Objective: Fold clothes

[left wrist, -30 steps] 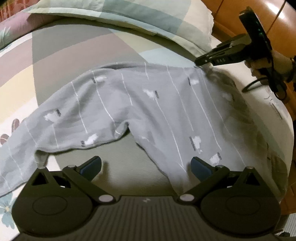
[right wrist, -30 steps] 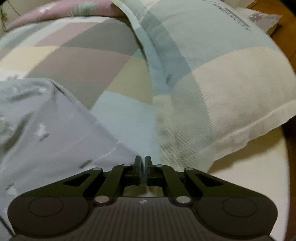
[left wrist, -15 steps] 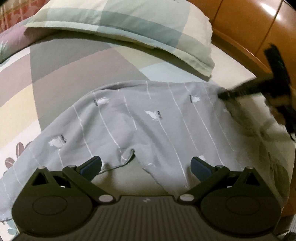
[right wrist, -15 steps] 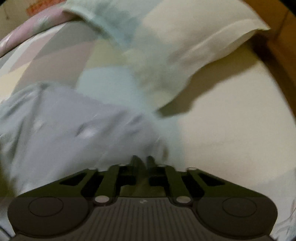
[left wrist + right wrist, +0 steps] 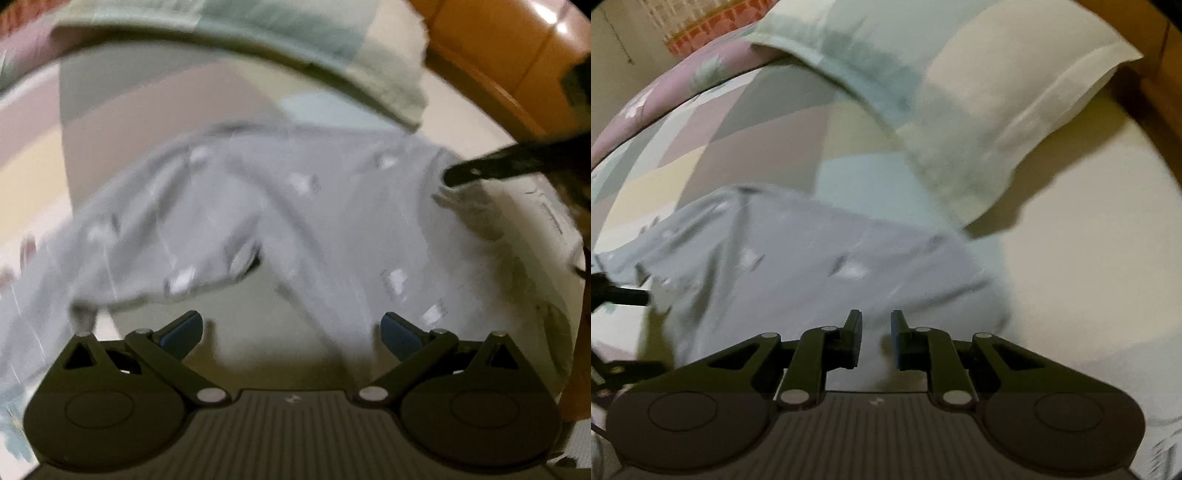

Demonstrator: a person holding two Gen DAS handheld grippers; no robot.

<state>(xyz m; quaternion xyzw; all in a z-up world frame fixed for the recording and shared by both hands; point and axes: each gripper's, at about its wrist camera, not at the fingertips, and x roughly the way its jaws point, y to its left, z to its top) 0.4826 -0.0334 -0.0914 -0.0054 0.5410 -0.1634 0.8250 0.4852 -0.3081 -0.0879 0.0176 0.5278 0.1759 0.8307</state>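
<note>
Pants [image 5: 332, 221] lie spread on the bed [image 5: 1089, 258], and both my tools hang over them. Between my right gripper [image 5: 875, 338] jaws there is a narrow gap that is opening; pale grey cloth shows in that gap, but the pads no longer look pressed on it. My left gripper [image 5: 291, 332] stands wide and holds nothing, poised above the crotch with one leg running off to its left and the other passing under its right finger. From the left view my right tool's tip sits at the waistband corner, on the side nearest the headboard [image 5: 498, 55]. Beyond the waistband lies the pillow [image 5: 1015, 110], just apart from the cloth.

I judge this to be the laying-out step: the pants are flat and not yet folded, and I am letting go of the waist corner. Next I would need one leg brought over the other, so each tool must take a fresh pinch, one at the waist and one at a leg, and carry that side across without dragging the rest.

A second ago my right jaws were shut tight on the corner, right by the pillow; now they are parting and the corner sits clear of it. The left jaws are as wide as they were then.
</note>
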